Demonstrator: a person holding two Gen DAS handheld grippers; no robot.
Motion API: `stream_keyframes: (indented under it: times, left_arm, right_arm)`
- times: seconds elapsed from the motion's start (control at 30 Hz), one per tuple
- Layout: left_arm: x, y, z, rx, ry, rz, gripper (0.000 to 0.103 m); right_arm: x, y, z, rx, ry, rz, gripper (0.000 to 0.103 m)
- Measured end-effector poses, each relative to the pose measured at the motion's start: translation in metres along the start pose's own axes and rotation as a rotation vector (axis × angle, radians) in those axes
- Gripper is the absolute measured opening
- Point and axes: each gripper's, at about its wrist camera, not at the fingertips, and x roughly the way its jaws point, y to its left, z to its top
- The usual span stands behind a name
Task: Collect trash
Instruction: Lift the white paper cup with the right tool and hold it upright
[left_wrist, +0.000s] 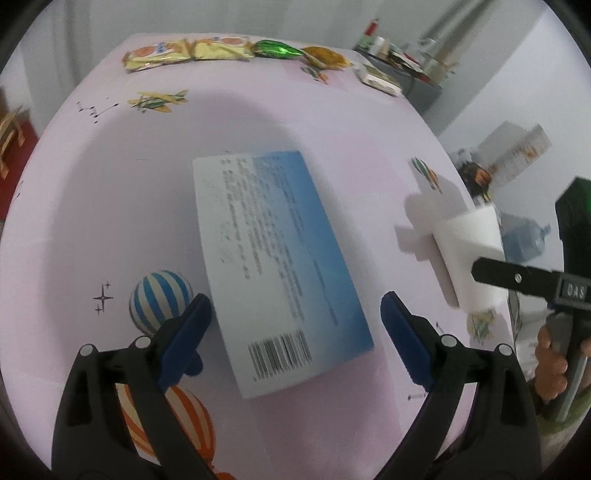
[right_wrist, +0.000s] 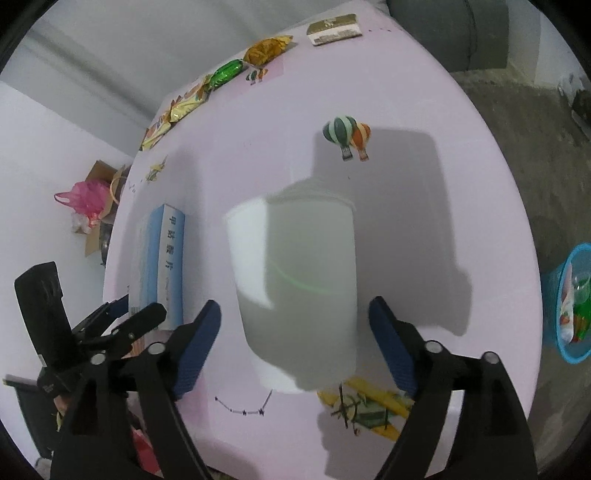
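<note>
A blue and white box with a barcode lies flat on the pink table. My left gripper is open, its blue pads on either side of the box's near end, not touching. A white paper cup stands between the open pads of my right gripper; the pads stand apart from its sides. The cup and right gripper also show at the right of the left wrist view. The box and left gripper show at the left of the right wrist view.
Snack wrappers, a green wrapper, an orange wrapper and a small carton lie along the table's far edge. A blue basket holding trash stands on the floor at the right. A cardboard box with a pink bag sits on the floor at the left.
</note>
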Motion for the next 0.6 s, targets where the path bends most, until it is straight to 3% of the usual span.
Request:
stream_keyframes:
  times: [0.23,0.3,0.33,0.37,0.43,0.6]
  left_arm:
    - [0.006,0.001,0.011,-0.019,-0.015,0.030,0.089]
    - [0.006,0.002,0.012,-0.023,-0.017,0.032,0.089]
    - [0.006,0.002,0.012,-0.025,-0.019,0.030,0.089]
    - [0.006,0.003,0.013,-0.026,-0.020,0.030,0.089]
    - [0.005,0.004,0.013,-0.027,-0.026,0.032,0.089]
    - [0.005,0.005,0.012,-0.030,-0.037,0.037,0.089]
  right_arm:
    - [0.016,0.003,0.019,-0.054,0.012,0.015,0.083]
    - [0.015,0.003,0.020,-0.065,-0.004,0.004,0.074]
    - [0.016,0.005,0.021,-0.067,-0.003,-0.001,0.065]
    - [0.015,0.003,0.021,-0.062,-0.010,0.002,0.064]
    - [0.010,0.003,0.019,-0.060,-0.045,-0.005,0.063]
    - [-0.020,0.020,-0.002,-0.186,-0.269,-0.074,0.064]
